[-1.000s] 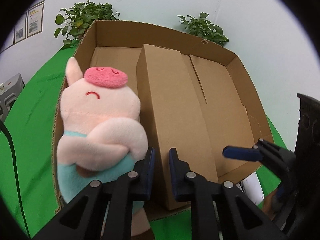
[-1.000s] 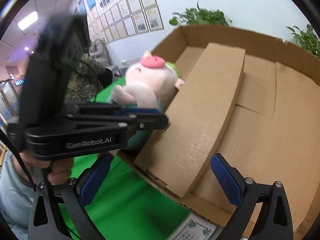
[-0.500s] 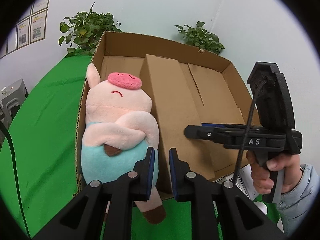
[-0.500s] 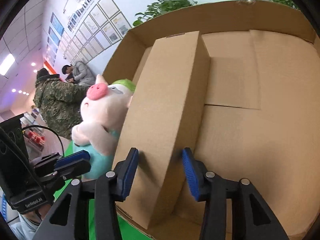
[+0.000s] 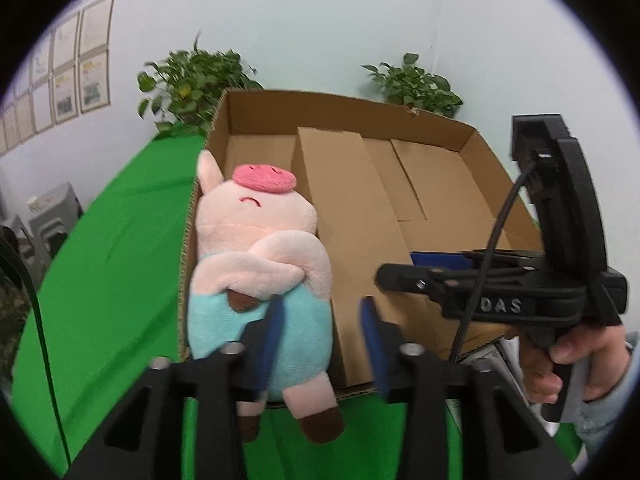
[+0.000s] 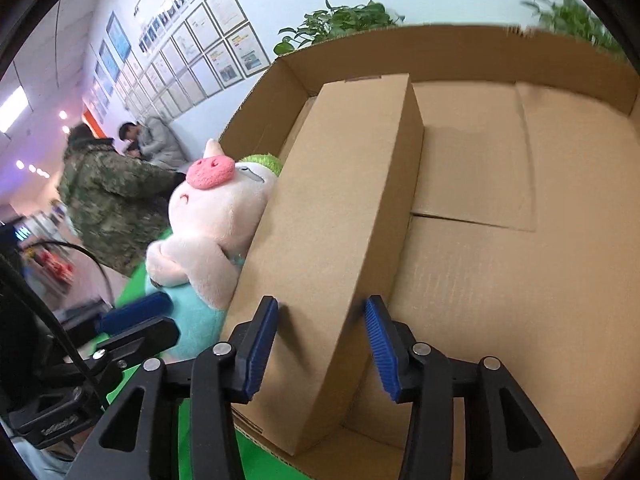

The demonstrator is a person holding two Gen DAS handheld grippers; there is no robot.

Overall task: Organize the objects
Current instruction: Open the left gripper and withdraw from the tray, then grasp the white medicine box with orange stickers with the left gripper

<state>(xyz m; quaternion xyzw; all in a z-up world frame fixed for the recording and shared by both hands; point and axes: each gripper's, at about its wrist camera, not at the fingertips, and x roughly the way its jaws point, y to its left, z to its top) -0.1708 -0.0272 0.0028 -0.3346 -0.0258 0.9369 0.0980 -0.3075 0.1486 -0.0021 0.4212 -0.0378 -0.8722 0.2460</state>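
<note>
A pink plush pig (image 5: 260, 272) in a teal outfit lies along the left side of a large open cardboard box (image 5: 436, 120), its feet hanging over the front edge. It also shows in the right wrist view (image 6: 212, 224). A long closed carton (image 5: 352, 232) stands in the box beside the pig. My left gripper (image 5: 322, 340) is open and empty just in front of the pig's legs. My right gripper (image 6: 320, 344) is open, its fingers on either side of the carton's (image 6: 336, 224) near end, apart from it.
The box sits on a green cloth (image 5: 104, 264). Potted plants (image 5: 192, 80) stand behind it against the wall. Papers (image 5: 508, 364) lie at the box's front right corner. People (image 6: 116, 196) stand at the far left in the right wrist view.
My left gripper has opened and drawn back from the pig and carton. My right gripper has widened around the carton's end and moved slightly closer.
</note>
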